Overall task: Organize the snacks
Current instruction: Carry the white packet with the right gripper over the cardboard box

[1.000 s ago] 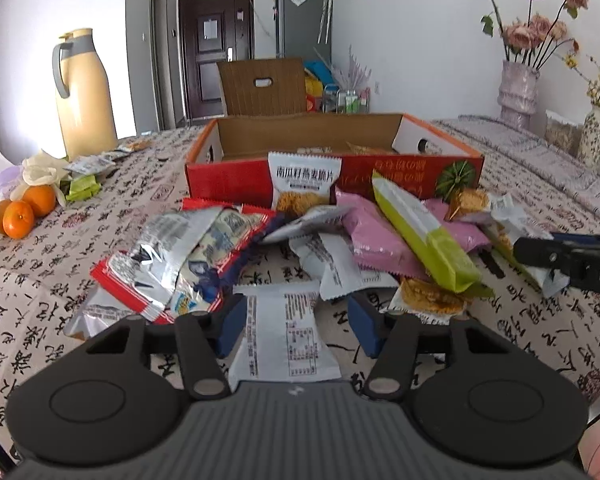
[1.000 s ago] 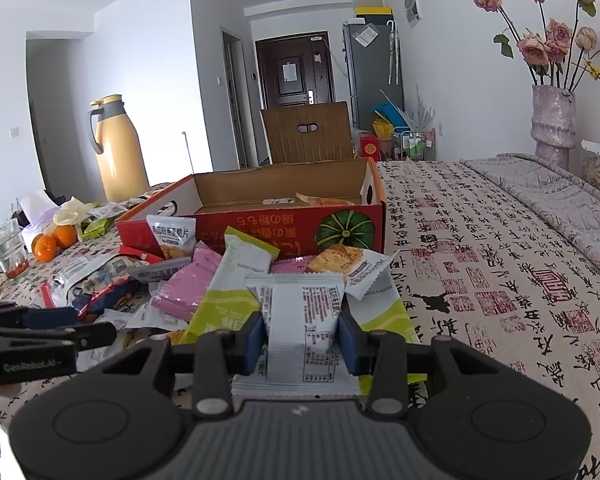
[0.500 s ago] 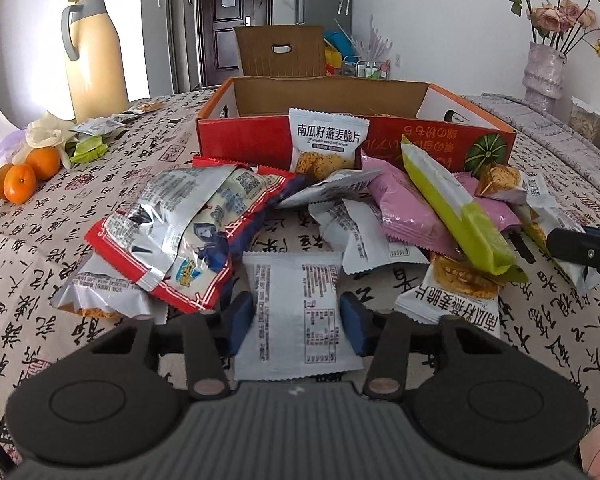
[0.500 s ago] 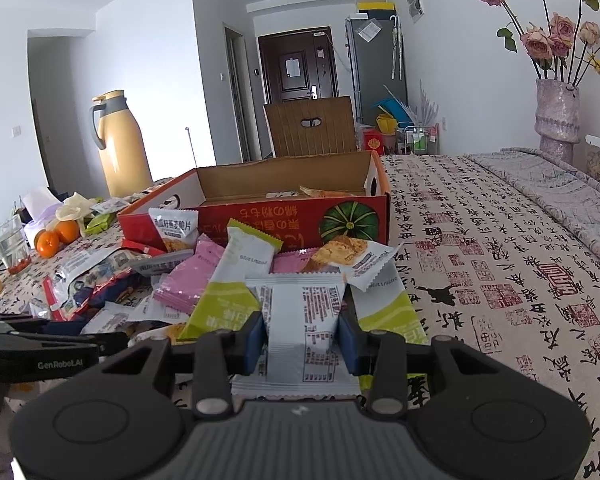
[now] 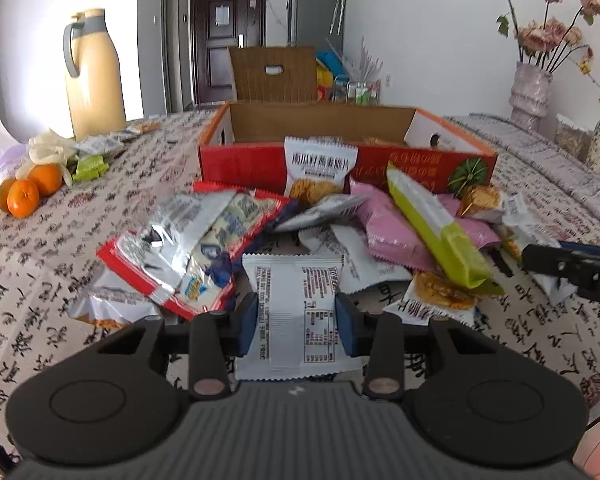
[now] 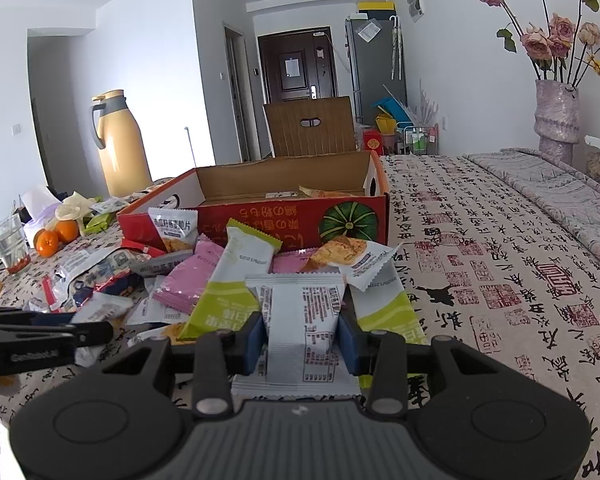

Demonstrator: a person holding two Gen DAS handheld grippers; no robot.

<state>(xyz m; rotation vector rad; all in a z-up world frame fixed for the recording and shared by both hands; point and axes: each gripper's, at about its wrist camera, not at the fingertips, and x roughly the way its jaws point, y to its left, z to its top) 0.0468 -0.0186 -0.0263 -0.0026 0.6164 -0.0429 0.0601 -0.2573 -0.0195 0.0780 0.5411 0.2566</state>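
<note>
Left tool (image 5: 296, 322), wider a second ago, closing now on white snack packet (image 5: 296, 312) at lower centre, pads touching its sides. Right tool (image 6: 302, 336) gripping another white packet (image 6: 302, 328). Red box (image 5: 340, 152) behind pile, awaiting both.

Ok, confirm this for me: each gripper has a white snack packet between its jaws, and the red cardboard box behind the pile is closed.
Wrong on the box. The red cardboard box is open, its brown inside visible in the right wrist view. The rest holds: the left gripper, jaws closing, has a white snack packet between them, and the right gripper grips another white packet.
</note>
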